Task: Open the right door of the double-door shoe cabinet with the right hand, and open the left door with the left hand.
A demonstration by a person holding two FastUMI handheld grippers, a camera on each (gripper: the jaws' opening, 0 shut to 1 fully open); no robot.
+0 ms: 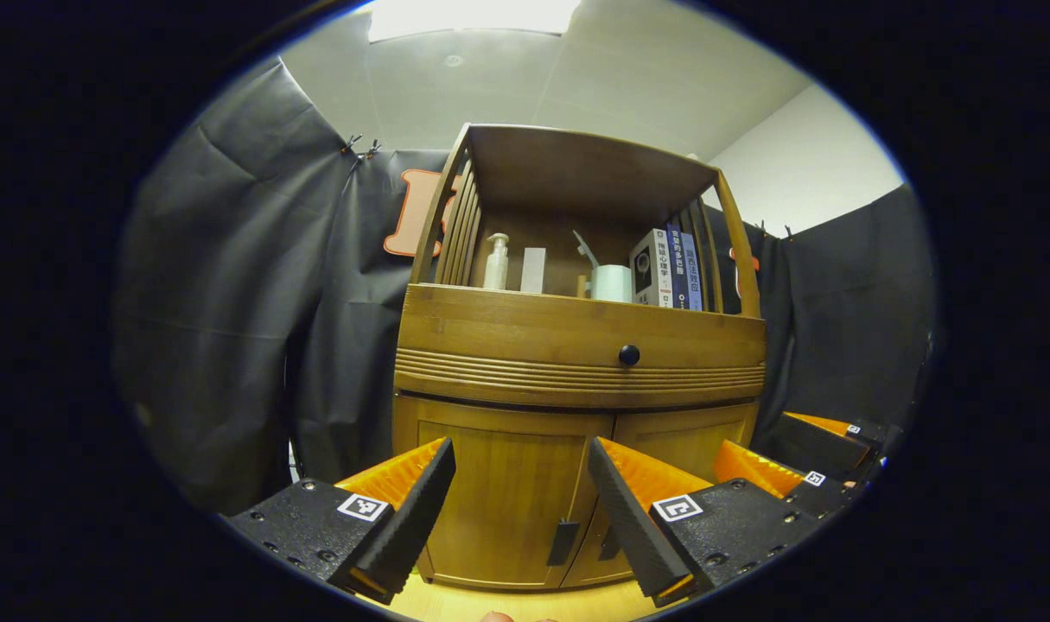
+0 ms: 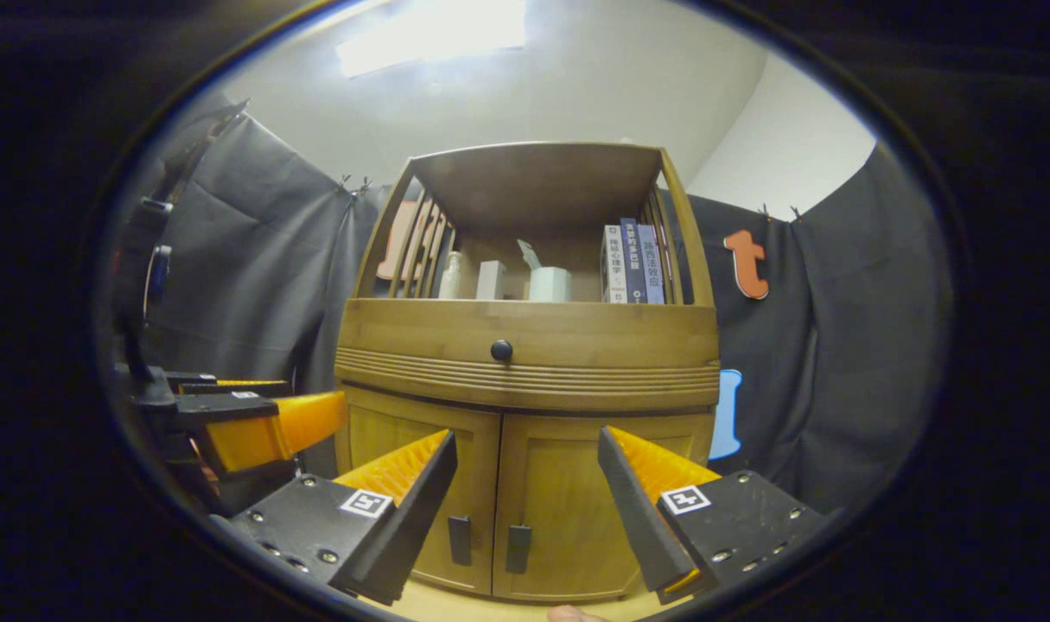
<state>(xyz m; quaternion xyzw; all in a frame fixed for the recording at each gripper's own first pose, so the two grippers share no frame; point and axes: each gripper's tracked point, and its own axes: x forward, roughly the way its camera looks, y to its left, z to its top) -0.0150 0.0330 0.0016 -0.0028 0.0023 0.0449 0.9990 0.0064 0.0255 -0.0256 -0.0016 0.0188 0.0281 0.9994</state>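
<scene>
Both doors closed: right gripper (image 2: 525, 484) and left gripper (image 1: 520, 488), jaws apart, are facing adjacent handles (image 2: 518, 548); either risks catching the wrong door.

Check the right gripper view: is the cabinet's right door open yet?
No. The right door sits flush beside the left door, and the right gripper hangs open before them.

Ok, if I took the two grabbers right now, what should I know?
Left gripper: open, holding nothing, short of the cabinet's left door.
Right gripper: open, holding nothing, facing the right door.
Both doors are shut; their two dark handles, left and right, sit side by side at the middle seam, low down.
Done: nothing yet.
Left: right gripper pulls the right door open, left gripper the left door.
</scene>
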